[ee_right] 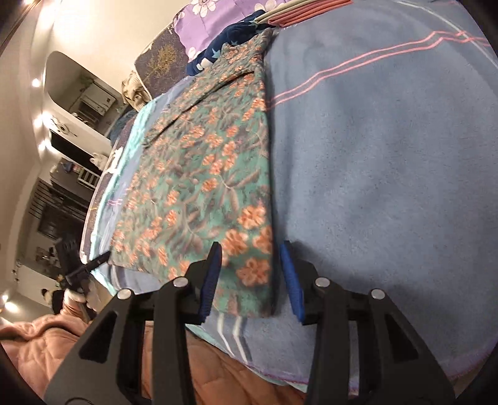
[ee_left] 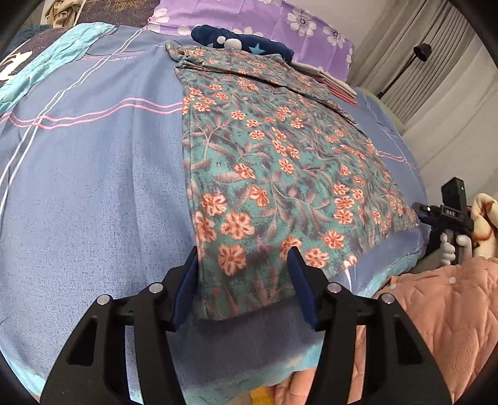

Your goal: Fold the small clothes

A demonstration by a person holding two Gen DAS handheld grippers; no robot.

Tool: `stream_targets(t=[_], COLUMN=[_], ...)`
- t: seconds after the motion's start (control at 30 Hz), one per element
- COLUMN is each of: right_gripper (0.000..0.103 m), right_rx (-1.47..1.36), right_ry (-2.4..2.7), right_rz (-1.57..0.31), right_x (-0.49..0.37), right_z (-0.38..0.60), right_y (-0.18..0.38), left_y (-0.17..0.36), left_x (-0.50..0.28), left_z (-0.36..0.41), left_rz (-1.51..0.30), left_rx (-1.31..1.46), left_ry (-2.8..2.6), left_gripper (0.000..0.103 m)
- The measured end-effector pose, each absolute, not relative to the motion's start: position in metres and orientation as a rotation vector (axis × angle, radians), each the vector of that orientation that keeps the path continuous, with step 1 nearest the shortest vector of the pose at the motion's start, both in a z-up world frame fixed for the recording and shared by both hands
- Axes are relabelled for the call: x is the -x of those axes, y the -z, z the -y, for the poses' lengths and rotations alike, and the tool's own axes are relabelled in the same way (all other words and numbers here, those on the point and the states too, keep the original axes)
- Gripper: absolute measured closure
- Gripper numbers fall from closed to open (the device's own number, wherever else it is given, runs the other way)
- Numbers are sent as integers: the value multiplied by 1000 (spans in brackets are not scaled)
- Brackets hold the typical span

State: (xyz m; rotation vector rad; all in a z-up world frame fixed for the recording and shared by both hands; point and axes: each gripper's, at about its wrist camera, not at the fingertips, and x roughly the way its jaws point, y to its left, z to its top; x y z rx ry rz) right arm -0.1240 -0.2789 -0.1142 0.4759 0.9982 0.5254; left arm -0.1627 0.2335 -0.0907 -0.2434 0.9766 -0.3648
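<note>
Both sets of jaws stand part-open and hold nothing: your left gripper (ee_left: 242,258) straddles the near left corner of the floral garment (ee_left: 274,162), one finger just off its left edge and the other over the cloth, while your right gripper (ee_right: 250,252) straddles the near right corner (ee_right: 258,280) the same way. Neither pair of pads looks pressed on the fabric yet; whether they touch it, you cannot tell from these views. The garment lies flat and lengthwise on the blue bedsheet (ee_left: 93,187), its near hem close to the bed's edge and its far end reaching towards the purple flowered pillow (ee_left: 249,15) and a dark blue starred item (ee_left: 258,43). By the look of it, you are at the pickup for a fold: both near corners lined up, nothing lifted. Next you would want to lower each gripper so one finger slips under the hem, close on both corners together, then carry them evenly towards the far end so the fold lands square. No containers appear here; a few folded pinkish pieces (ee_left: 336,87) sit stacked on the bed beyond the garment.
</note>
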Motion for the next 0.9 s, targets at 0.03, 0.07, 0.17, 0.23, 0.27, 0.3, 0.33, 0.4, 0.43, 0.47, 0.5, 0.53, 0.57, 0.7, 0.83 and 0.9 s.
stream_targets(t=[0.03, 0.07, 0.17, 0.23, 0.27, 0.3, 0.33, 0.4, 0.43, 0.47, 0.5, 0.53, 0.57, 0.7, 0.83, 0.9], right_gripper=[62, 62, 62, 63, 65, 65, 65, 65, 65, 65, 66, 69, 84, 100, 100, 100], right_rx=[-485, -486, -502, -520, -516, -510, -510, -537, -553, -560, -573, -594, -611, -653, -743, -727], right_ry=[-553, -567, -592, -597, -596, -598, -601, -614, -628, -641, -661, -661, -645, -638, -766, -804], right_rz=[-1004, -1009, -1030, -1043, -1048, -1049, -1048, -1046, -1043, -1039, -1034, -1036, -1044, -997, -828, -758], right_x=[120, 117, 109, 109, 111, 113, 113, 104, 98, 93, 87, 82, 78, 81, 79, 78], right_z=[276, 274, 272, 275, 275, 275, 276, 274, 272, 271, 269, 269, 270, 275, 287, 290], right_y=[115, 116, 118, 117, 117, 117, 118, 121, 122, 123, 124, 126, 127, 119, 81, 58], left_y=[91, 93, 94, 93, 93, 93, 93, 94, 95, 96, 98, 99, 101, 94, 46, 11], left_x=[161, 158, 148, 145, 145, 144, 144, 134, 125, 120, 110, 102, 97, 93, 91, 92], left_z=[-234, -235, -238, -239, -239, -238, -239, -241, -241, -242, -243, -244, -246, -246, -235, -226], left_rz=[-978, -975, -971, -979, -982, -983, -984, -973, -965, -960, -954, -950, -954, -939, -788, -683], left_rx=[252, 266, 302, 318, 316, 306, 305, 316, 326, 332, 348, 377, 406, 445, 420, 399], left_ry=[369, 378, 401, 407, 410, 416, 423, 436, 440, 441, 441, 446, 448, 430, 472, 522], left_gripper=[46, 46, 46, 46, 46, 46, 46, 50, 53, 61, 70, 75, 85, 100, 101, 101])
